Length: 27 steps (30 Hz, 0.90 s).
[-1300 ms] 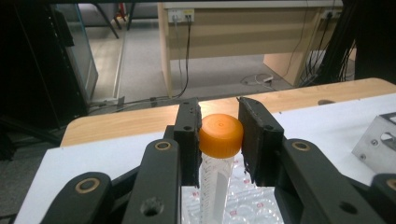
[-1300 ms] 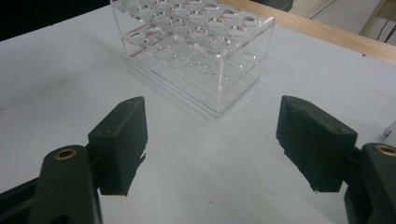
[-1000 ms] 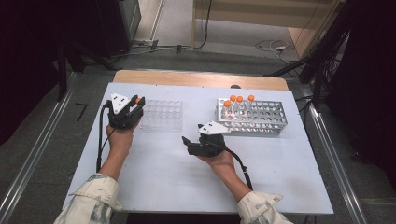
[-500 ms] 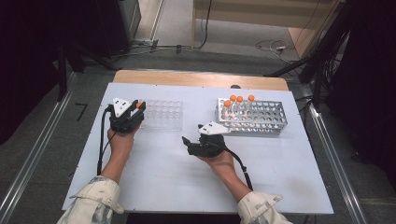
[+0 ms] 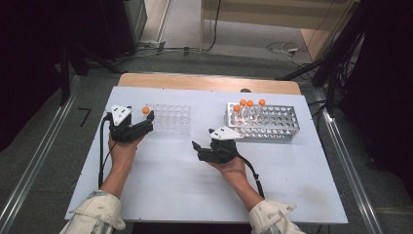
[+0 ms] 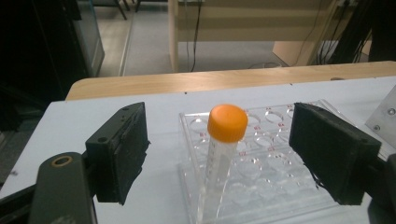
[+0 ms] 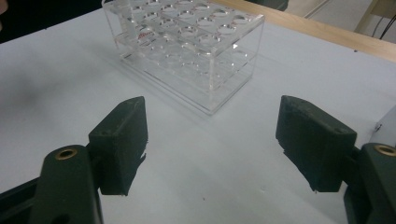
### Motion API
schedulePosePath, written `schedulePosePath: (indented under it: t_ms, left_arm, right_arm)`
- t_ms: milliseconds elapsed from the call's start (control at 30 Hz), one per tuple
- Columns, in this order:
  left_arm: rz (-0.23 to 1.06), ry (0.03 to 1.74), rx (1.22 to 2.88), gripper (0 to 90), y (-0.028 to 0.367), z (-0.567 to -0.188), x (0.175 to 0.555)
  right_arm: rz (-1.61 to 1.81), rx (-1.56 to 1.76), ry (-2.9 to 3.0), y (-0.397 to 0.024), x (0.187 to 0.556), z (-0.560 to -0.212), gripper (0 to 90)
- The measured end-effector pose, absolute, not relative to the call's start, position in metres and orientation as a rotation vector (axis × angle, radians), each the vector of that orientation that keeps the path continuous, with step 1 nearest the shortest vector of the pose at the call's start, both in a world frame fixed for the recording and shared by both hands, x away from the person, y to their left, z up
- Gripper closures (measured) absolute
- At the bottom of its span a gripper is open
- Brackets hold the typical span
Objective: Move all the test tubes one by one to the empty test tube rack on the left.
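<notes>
Two hands with grippers at a white table

The left gripper (image 5: 146, 118) sits at the left end of a clear rack (image 5: 168, 119), and its jaws have just been opening around a tube with an orange cap (image 5: 145, 110) that stands in the rack. The right gripper (image 5: 200, 148) rests open on the table (image 5: 170, 185), near a metal rack (image 5: 270, 123) with four orange-capped tubes (image 5: 249, 104).

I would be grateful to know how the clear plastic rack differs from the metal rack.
The clear plastic rack holds one orange-capped tube at its near left corner; the metal rack holds four orange-capped tubes. The clear one is smaller and transparent, the metal one opaque. Both stand on the white table.
</notes>
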<state>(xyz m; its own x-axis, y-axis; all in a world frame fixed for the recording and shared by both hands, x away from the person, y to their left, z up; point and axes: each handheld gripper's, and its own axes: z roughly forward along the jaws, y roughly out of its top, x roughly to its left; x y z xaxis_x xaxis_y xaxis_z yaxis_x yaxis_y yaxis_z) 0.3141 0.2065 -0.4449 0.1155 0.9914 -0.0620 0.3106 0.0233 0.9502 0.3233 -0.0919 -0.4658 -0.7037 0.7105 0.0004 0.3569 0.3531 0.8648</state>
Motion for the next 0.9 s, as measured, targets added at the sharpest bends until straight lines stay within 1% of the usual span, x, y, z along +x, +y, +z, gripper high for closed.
schedulePosePath:
  t_ms: [67,167,267,367,667,900]
  left_arm:
    - [0.937,1.366,1.448,20.2,0.206,-0.446,0.306]
    - [0.921,1.38,1.42,20.8,0.207,-0.45,0.295]
    - [0.875,1.389,1.403,20.8,0.209,-0.45,0.288]
    - [0.878,1.38,1.414,20.8,0.208,-0.452,0.283]
    - [0.854,1.372,1.456,20.4,0.205,-0.461,0.276]
    - [0.846,1.357,1.475,16.2,0.202,-0.464,0.274]
  right_arm:
    - [1.299,0.943,2.238,-0.094,0.324,-0.465,24.0]
    - [1.302,0.957,2.225,-0.097,0.325,-0.464,24.1]
    - [1.304,0.973,2.203,-0.101,0.327,-0.462,24.5]
    - [1.306,0.984,2.171,-0.106,0.328,-0.459,25.0]
    - [1.293,1.059,2.038,-0.133,0.338,-0.45,27.3]
    - [1.293,1.117,1.972,-0.147,0.344,-0.446,28.5]
